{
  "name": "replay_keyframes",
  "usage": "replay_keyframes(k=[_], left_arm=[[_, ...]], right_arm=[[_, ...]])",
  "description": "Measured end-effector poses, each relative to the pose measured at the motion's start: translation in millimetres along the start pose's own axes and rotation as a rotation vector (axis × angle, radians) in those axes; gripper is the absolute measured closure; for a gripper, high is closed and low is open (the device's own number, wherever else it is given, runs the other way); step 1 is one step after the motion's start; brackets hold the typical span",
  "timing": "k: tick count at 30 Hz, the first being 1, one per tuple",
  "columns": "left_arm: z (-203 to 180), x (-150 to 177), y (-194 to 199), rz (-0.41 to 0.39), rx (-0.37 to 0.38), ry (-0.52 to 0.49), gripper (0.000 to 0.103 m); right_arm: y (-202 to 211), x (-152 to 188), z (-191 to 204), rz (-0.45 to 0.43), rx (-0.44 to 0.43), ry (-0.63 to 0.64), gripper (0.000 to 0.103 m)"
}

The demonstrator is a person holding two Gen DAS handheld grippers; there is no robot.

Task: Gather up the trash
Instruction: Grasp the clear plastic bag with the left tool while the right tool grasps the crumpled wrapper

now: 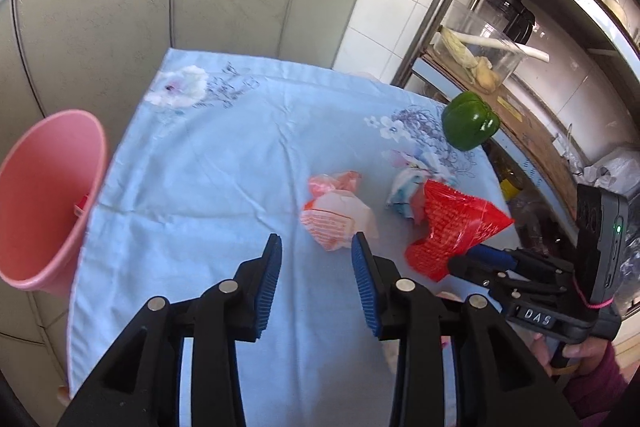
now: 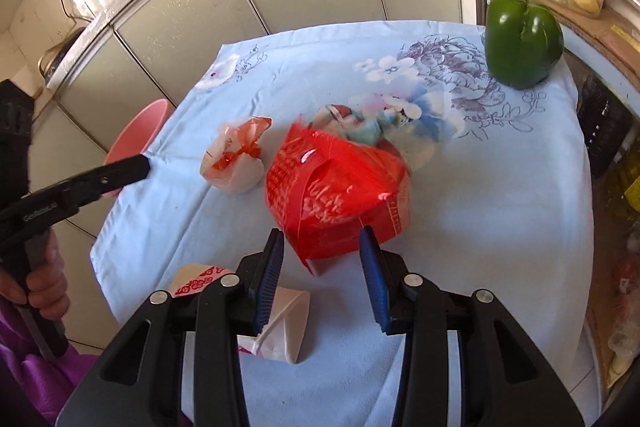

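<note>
Nearest to me, my right tongs (image 2: 322,239) stand spread and empty, tips just short of the red wrapper (image 2: 336,195), which lies crumpled mid-desk; a folded white paper scrap (image 2: 280,323) sits beneath their left finger, at about seven o'clock from the wrapper. My left tongs (image 1: 316,247) are also spread and pinching nothing, with the white-and-orange bag wad (image 1: 340,219) just past their right tip, at one o'clock.

Beyond the red wrapper, touching its far side at twelve o'clock, is a pale blue-and-white crumpled packet (image 2: 360,123). Further out, at two o'clock near the desk's corner, stands the green pepper (image 2: 522,39); I judge that is food, not trash, so I leave it. The pink bin (image 1: 48,195) hangs off the blue floral cloth (image 1: 224,155) at nine o'clock from my left tongs.

To do this well, I would push each pair forward until a raised fold sits squarely between the blue pads, then squeeze on bunched plastic rather than a thin edge, which would likely slip. I should lift clear before swinging toward the bin, and keep the cloth out of the bite.
</note>
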State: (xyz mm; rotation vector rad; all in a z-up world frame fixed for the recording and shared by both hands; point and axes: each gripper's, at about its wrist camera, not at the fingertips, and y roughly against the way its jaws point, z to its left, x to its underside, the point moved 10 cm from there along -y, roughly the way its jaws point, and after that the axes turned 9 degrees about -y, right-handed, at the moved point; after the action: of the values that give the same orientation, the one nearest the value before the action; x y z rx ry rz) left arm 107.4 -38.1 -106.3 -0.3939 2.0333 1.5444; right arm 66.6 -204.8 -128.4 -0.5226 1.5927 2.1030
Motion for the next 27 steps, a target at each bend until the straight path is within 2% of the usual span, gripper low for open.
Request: replay_keyframes(k=[4,10,13,15,17,20,23,26,27], left_arm=[[-12,-7,-20,0.032,-0.001,0.002,0.059],[-8,-10,-56,0.098,-0.080,0.018,0.058],[-7,-10,-64,0.096,-0.064,0.041,0.058],[-8,-9,-63,0.084,-0.057,0.027,0.061],[-11,-7,-61,0.079,-0.041,0.001,0.073],[-12,-3,-56,0.070,-0.036,-0.029,0.079],[-10,-1,-51,0.061,-0.042,-0.032,0.082],[-4,-6,-40,0.028,-0.062,-0.038,0.082],[-2,-8,-36,0.015,-0.064,-0.035,0.082]], right_arm=[[9,1,-5,-0.006,-0.016,-0.020,0.063],[39,-5,-22,-0.059,-0.009,-0.044,0.063],[53,-15,-27,-0.095,-0.007,-0.054,0.063],[57,-24,-25,-0.108,-0.015,-0.050,0.063],[57,-31,-22,-0.113,-0.023,-0.041,0.063],[54,-44,-15,-0.117,-0.027,-0.026,0.063],[48,-58,-10,-0.117,-0.033,-0.027,0.063],[34,-72,-13,-0.079,-0.045,-0.074,0.062],[28,-75,-15,-0.065,-0.051,-0.093,0.059]])
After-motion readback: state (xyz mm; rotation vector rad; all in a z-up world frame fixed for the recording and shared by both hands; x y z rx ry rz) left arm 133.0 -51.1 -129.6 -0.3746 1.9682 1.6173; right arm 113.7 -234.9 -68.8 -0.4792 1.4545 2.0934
